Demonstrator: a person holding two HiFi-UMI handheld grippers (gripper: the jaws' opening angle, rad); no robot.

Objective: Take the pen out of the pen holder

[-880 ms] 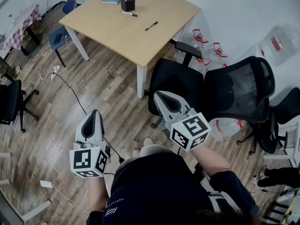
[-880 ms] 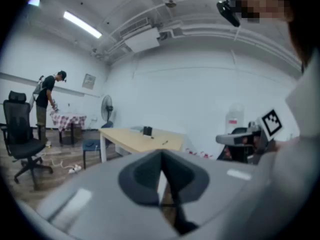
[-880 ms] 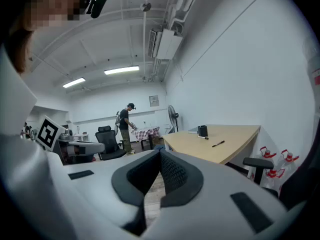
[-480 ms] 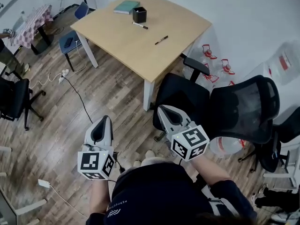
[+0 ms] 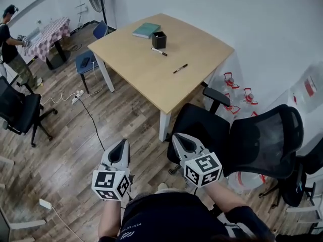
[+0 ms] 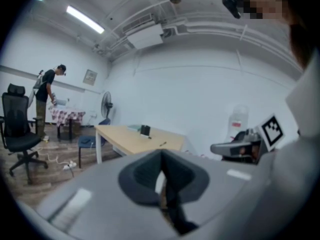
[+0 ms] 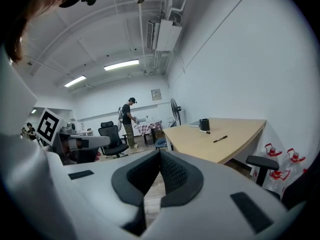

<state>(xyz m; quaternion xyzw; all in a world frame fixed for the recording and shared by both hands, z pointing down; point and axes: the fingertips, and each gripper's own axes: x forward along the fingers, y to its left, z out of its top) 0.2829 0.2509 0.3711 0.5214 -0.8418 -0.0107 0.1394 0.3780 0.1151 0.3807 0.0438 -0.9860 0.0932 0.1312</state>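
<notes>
Grippers are both held low in front of the person's body, side by side and pointing toward the table [image 5: 131,64]. The left gripper [image 5: 122,146] and right gripper [image 5: 178,139] each have their jaws pressed together with nothing in them. The pen holder [image 5: 159,39] is way off on the table's far side by a green book [image 5: 146,30]; can't tell what's inside. The first pen [image 5: 159,51] lies just beside it, the second pen [image 5: 180,68] further along. Black office chairs [image 5: 199,127] stand between the right gripper and the table.
</notes>
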